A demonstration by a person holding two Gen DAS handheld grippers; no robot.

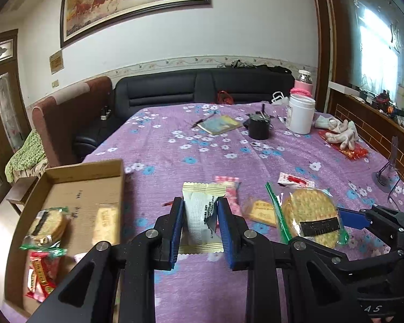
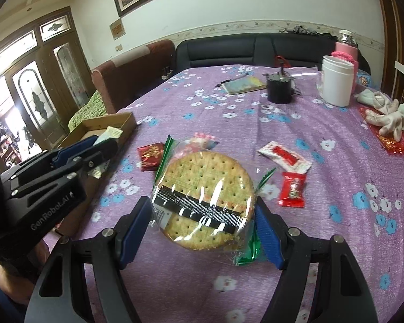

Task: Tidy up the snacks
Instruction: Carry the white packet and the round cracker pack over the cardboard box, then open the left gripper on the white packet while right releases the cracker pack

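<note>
The left tool (image 1: 199, 215) is clamped narrow on a cream-and-white snack packet (image 1: 200, 210), held upright at lower centre of the left wrist view, just right of the cardboard box (image 1: 94, 167). The box sits at the counter's left edge, its near wall low, with bare floor in its upper half; three snacks lie inside: a round cracker pack (image 1: 49, 224), a pale biscuit pack (image 1: 105, 222) and a red wrapper (image 1: 41, 277).

The right tool (image 2: 202, 215) stands wide, its blue pads pressing both sides of a large round cracker pack (image 2: 204, 202) at centre of the right wrist view.

On the purple flowered counter (image 2: 323, 188) around it I count three loose red or red-and-white packets in that view: one dark red (image 2: 149, 157) at left, one white-and-red (image 2: 284, 157) and one red (image 2: 293, 189) at right. A pink one (image 2: 202, 140) peeks from behind the cracker pack.

The counter's middle band is open. Farther back stand one black pot (image 2: 280, 88), one white jar (image 2: 336, 83), one booklet (image 2: 243, 84) and gloves (image 2: 385, 115) near the right edge.
</note>
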